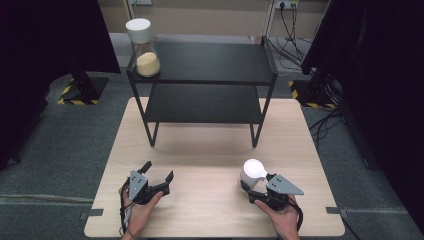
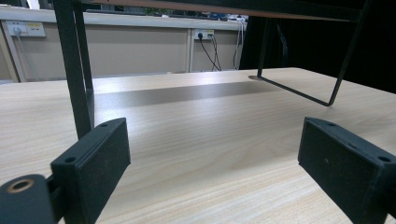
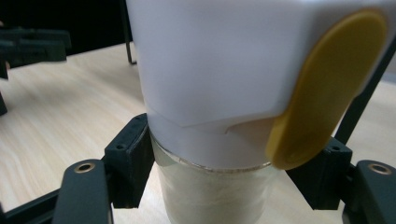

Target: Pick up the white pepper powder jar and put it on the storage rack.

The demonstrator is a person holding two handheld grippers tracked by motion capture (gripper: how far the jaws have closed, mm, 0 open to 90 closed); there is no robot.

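2 jars: one on shelf rack [image 1: 200,65] w/ yellow grains [image 1: 143,47], one [image 1: 251,175] clamped by right gripper [image 1: 257,192]; left gripper [image 1: 157,175] wide apart

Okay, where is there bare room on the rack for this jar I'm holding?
The top shelf is free right of the yellow-filled jar in its left corner. The lower shelf looks bare, with less headroom.

top and bottom of the jar [image 3: 210,116] get chopped off in the right gripper view, its glass (too blurry to tell what's inside) half hidden behind the jaws, and the rack [image 2: 79,70] only shows legs
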